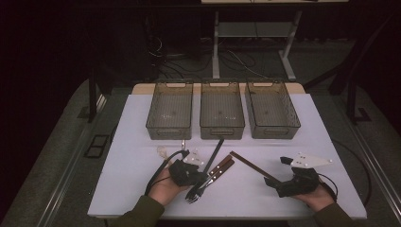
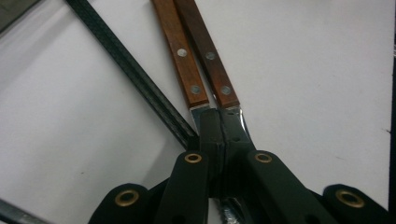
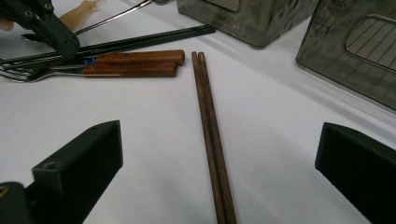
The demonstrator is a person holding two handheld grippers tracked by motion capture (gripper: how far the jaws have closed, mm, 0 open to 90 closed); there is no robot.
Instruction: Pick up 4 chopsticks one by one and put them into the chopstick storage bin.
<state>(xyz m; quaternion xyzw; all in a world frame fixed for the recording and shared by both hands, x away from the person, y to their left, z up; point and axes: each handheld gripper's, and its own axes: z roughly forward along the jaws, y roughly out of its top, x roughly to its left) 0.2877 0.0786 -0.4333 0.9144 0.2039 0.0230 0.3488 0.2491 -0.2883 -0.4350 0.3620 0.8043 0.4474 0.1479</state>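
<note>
L gripper is clenched shut over the metal necks of two wood-handled forks, pressed down near the table's front edge, left of centre. Black chopsticks are seen just beside the forks. R gripper is held wide open near the front right corner, brown chopsticks lying between its jaws, untouched. Three bins are lined along the back edge.
</note>
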